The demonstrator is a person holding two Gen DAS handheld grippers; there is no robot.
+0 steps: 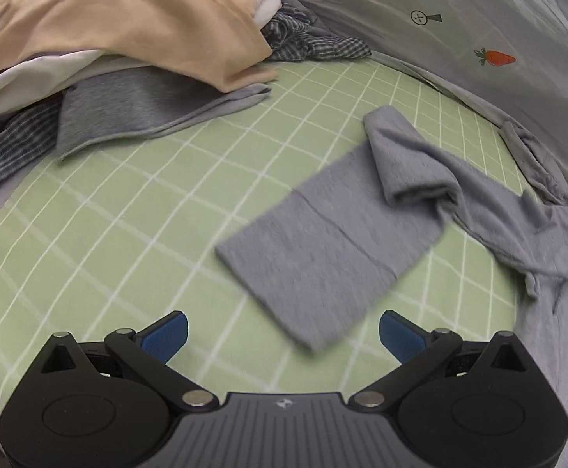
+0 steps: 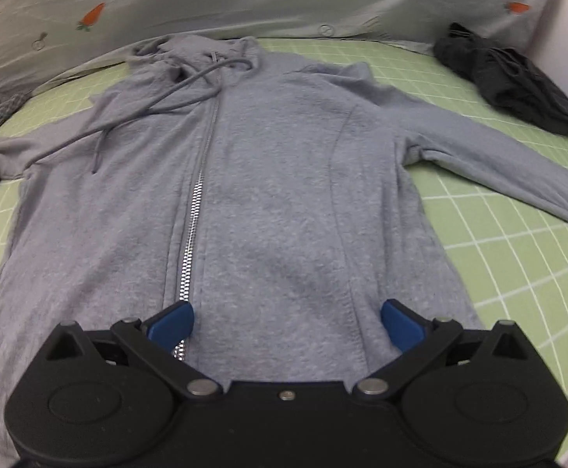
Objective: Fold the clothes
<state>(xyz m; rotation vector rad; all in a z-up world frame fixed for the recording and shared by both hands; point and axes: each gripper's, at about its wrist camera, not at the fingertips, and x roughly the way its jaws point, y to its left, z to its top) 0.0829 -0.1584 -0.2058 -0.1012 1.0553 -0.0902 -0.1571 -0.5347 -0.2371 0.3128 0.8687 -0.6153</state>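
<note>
Spread flat, zipped, on green checked bedsheet (image 2: 517, 257): grey zip-front hooded sweatshirt (image 2: 284, 195), sleeve (image 1: 322, 257) outstretched; left gripper (image 1: 282, 335) and right gripper (image 2: 287, 323) spread wide, empty; probably sleeve-folding stage, needing a cuff grasp.

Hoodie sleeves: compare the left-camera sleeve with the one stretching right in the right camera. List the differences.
The sleeve in the left view is bunched and bent near the shoulder, with its cuff end just ahead of the open left gripper. The sleeve in the right view runs nearly straight out over the green checked sheet, away from the open right gripper. Both are the same grey knit, lying on the sheet, ungrasped.
</note>
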